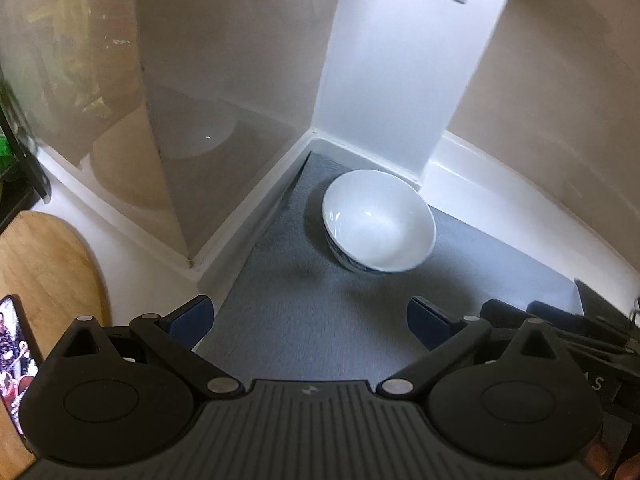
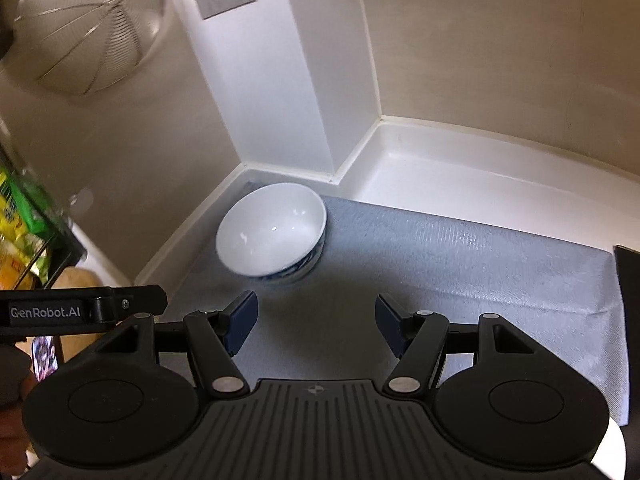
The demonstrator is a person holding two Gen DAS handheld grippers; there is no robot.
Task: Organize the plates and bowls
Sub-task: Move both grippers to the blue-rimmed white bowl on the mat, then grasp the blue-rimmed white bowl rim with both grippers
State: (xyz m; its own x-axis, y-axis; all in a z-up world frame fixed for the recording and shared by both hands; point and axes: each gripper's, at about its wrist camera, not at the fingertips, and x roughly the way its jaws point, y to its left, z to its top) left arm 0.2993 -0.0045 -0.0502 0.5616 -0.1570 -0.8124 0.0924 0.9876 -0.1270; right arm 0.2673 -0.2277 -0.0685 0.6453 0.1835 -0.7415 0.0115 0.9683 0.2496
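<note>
A white bowl (image 1: 378,222) with a blue pattern on its outside stands upright on a grey mat (image 1: 304,320) in the back corner of the counter. It also shows in the right wrist view (image 2: 272,230). My left gripper (image 1: 310,322) is open and empty, a short way in front of the bowl. My right gripper (image 2: 316,324) is open and empty, in front of the bowl and slightly to its right. The grey mat (image 2: 460,272) lies under both. Part of the left gripper (image 2: 80,308) shows at the left edge of the right wrist view.
White walls and a white column (image 1: 400,80) close the corner behind the bowl. A wooden board (image 1: 48,268) and a phone (image 1: 12,352) lie at the left. A wire mesh cover (image 2: 84,24) hangs upper left. Green and yellow packets (image 2: 20,224) stand on a black rack.
</note>
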